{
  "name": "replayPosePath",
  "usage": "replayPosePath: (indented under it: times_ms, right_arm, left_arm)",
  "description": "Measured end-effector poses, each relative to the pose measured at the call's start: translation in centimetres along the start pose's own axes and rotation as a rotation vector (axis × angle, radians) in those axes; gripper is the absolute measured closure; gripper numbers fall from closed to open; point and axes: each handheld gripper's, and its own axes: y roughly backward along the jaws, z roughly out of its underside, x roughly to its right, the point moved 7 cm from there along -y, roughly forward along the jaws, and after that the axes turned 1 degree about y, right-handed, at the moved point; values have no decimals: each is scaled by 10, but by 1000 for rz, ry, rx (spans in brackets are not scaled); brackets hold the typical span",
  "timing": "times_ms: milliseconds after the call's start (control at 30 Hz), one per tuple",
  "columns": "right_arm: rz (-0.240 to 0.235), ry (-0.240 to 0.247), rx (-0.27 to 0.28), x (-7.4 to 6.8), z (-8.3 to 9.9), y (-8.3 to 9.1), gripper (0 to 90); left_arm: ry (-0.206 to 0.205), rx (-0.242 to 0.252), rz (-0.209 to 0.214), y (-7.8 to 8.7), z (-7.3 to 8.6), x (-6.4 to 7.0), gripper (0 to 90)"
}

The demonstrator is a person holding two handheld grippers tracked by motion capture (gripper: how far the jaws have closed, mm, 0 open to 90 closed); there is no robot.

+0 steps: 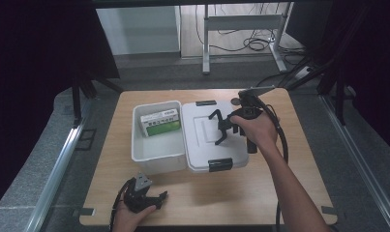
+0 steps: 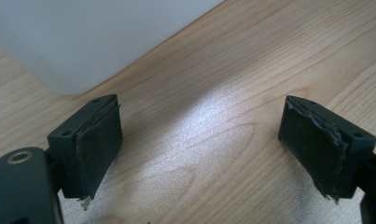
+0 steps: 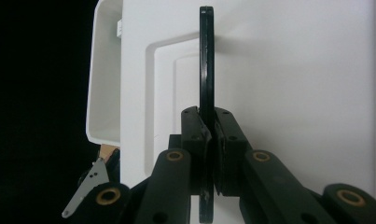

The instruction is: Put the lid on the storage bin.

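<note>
The black handle (image 3: 206, 60) stands up edge-on from the white lid (image 1: 202, 130), and the right gripper (image 3: 209, 135) has its two jaws clenched on it from either side, the pads pressed flat against the thin strip in the right gripper view. In the high view that gripper (image 1: 225, 129) reaches over the middle of the lid from about 3 o'clock, held in the person's right hand (image 1: 258, 129), whose forearm runs down toward 5 o'clock. The lid lies flat on the wooden table (image 1: 279, 183) near its centre, with a black latch (image 1: 220, 164) at its near edge and another at its far edge. Touching the lid at its 9 o'clock side sits the open white bin (image 1: 154, 159), and inside it, toward the far wall, lies a green and white box (image 1: 159, 123). The left gripper (image 1: 151, 198) rests low over the table at about 7 o'clock from the bin, well apart from the lid, held in the left hand (image 1: 129, 215). In the left gripper view its jaws stand wide apart with nothing between them but bare wood (image 2: 199, 140), and the bin's white wall (image 2: 83, 42) rises just beyond.
</note>
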Motion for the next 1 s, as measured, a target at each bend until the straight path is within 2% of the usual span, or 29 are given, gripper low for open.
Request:
replayPosePath:
  times_ms: [433, 1000]
  right_arm:
    - [1, 8, -23, -7, 3, -9, 842]
    - [18, 10, -55, 2, 10, -26, 836]
  left_arm:
    - [0, -1, 0, 0, 0, 0, 134]
    - [-3, -2, 0, 0, 0, 0, 134]
